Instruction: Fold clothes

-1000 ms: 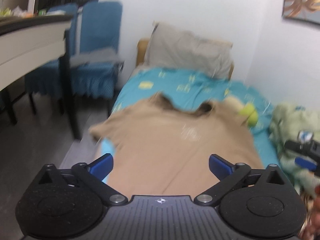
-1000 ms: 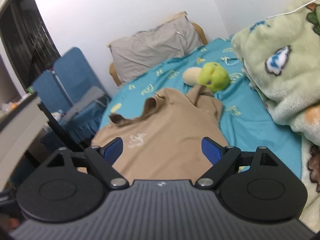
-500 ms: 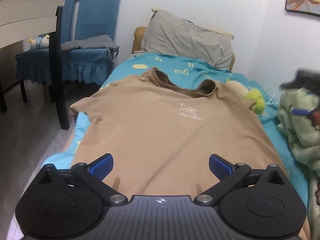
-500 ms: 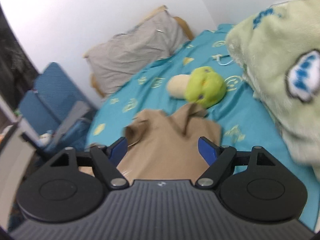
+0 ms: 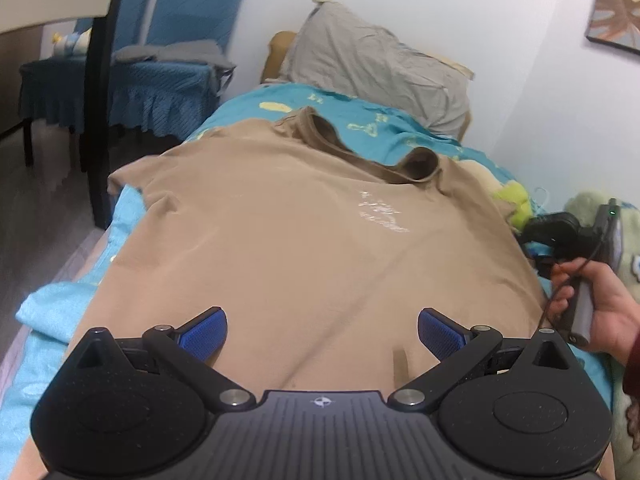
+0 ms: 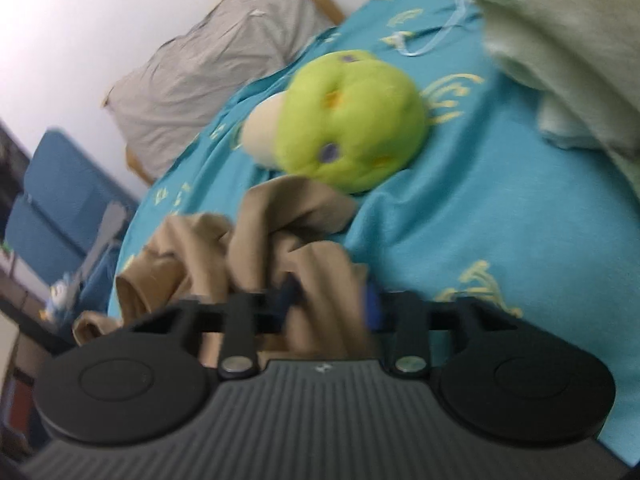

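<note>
T-shirt: tan T-shirt (image 5: 304, 248) lies spread front-up on the bed (image 5: 60, 312), collar toward the grey pillow (image 5: 380, 68).
Left tongs: left tongs (image 5: 320, 328) released, blue pads wide apart above the shirt's lower part.
Right tongs: right tongs (image 6: 330, 300) closing on a bunched fold of the shirt's sleeve, fabric between the pads.
Plush toy: green plush toy (image 6: 352, 120) lies just beyond the bunched sleeve.
Right hand: hand (image 5: 600, 304) grips the right handle at the bed's side.
</note>
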Action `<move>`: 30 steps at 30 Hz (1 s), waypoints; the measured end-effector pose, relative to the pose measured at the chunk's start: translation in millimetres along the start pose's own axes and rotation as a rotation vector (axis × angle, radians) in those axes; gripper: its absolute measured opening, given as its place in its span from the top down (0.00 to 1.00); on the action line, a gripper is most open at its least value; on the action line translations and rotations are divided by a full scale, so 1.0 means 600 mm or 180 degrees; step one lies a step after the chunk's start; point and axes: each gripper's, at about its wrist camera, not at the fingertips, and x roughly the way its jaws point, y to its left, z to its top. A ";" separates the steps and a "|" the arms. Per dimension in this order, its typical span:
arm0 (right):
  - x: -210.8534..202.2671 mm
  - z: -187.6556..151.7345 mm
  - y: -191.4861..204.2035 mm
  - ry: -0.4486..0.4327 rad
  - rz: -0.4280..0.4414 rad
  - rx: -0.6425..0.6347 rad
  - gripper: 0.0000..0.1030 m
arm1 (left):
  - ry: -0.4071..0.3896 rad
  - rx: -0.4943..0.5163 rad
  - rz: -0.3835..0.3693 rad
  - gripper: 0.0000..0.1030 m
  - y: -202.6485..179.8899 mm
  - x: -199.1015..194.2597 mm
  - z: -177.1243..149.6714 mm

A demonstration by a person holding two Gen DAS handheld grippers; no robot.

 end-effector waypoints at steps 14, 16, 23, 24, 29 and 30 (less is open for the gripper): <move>-0.186 -0.020 -0.038 -0.0164 -0.0245 0.0404 0.85 | -0.0065 -0.0095 0.0135 0.00 0.008 -0.035 0.001; -0.184 -0.022 -0.047 -0.0095 -0.0154 0.0553 0.80 | -0.0095 -0.0051 0.0145 0.00 0.006 -0.040 -0.001; -0.140 -0.056 -0.085 0.0189 0.0142 0.1176 0.11 | -0.0005 -0.0111 0.0165 0.00 0.010 -0.024 -0.003; -0.136 -0.060 -0.085 0.0148 0.0157 0.1197 0.10 | 0.0022 -0.0126 0.0148 0.00 0.011 -0.021 -0.004; -0.115 -0.067 -0.088 -0.0126 0.0188 0.1285 0.10 | 0.0087 -0.0116 0.0106 0.00 0.008 -0.007 -0.008; -0.109 -0.066 -0.089 -0.0199 0.0163 0.1264 0.11 | 0.0088 -0.0115 0.0096 0.00 0.008 -0.005 -0.009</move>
